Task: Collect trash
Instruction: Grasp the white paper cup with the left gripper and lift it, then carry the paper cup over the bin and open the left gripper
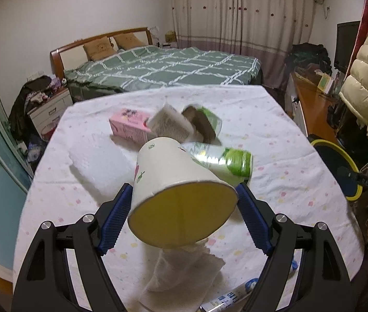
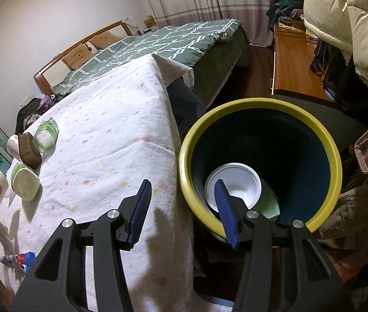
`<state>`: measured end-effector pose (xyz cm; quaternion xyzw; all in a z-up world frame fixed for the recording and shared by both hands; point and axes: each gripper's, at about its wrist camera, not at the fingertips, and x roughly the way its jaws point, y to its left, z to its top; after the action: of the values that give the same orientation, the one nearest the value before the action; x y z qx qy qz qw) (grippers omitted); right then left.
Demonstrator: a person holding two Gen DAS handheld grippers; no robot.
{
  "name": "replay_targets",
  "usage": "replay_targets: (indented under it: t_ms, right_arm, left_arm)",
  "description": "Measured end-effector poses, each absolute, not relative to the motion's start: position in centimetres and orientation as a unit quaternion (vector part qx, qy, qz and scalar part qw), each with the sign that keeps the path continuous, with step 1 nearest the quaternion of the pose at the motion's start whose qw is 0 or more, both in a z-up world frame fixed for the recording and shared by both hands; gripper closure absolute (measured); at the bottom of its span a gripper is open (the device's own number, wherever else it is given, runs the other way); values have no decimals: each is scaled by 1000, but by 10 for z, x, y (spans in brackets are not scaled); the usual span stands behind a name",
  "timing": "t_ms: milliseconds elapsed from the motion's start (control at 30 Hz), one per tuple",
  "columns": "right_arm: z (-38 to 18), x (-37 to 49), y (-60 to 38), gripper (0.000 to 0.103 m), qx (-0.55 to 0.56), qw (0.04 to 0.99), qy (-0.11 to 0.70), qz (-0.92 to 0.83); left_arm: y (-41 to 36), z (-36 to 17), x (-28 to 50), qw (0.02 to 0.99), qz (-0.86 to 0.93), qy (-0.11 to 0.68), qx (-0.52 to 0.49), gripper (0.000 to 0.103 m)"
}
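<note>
The left gripper (image 1: 184,208) holds a paper cup (image 1: 181,192) across its wall, one ribbed blue pad on each side, with the cup tipped so its yellow-lined mouth faces the camera; the grip sits near the rim, probably because the wide end fills the jaws best (thin paper may dent if squeezed harder). The cup is lifted clear of the table (image 1: 274,130), which is covered by a soft white cloth dotted in pink and yellow. Remaining trash lies beyond the cup: a pink carton (image 1: 129,127), a white container (image 1: 171,124) leaning against a brown ridged tray, and a glossy green-and-white plastic tub (image 1: 225,161) on its side. A crumpled tissue (image 1: 178,267) lies below the cup. The right gripper (image 2: 182,212) is part open with nothing between its pads; one finger overlaps the rim of the bin (image 2: 261,104) in view. It appears stationed there to mark the drop point. The bin is round, dark inside with a smooth yellow rim, stands just beside the table edge, and already contains a white bowl (image 2: 235,184).
</note>
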<state>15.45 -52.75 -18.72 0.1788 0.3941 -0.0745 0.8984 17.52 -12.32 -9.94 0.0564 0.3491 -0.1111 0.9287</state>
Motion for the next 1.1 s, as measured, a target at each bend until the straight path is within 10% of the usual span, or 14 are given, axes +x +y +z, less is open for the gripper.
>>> replay_targets:
  t_ms: [1100]
  right_arm:
    - [-159,105,-558,55,181,910,358,-104]
  left_arm:
    - [-221,-53,175,916,-237,308,100,23]
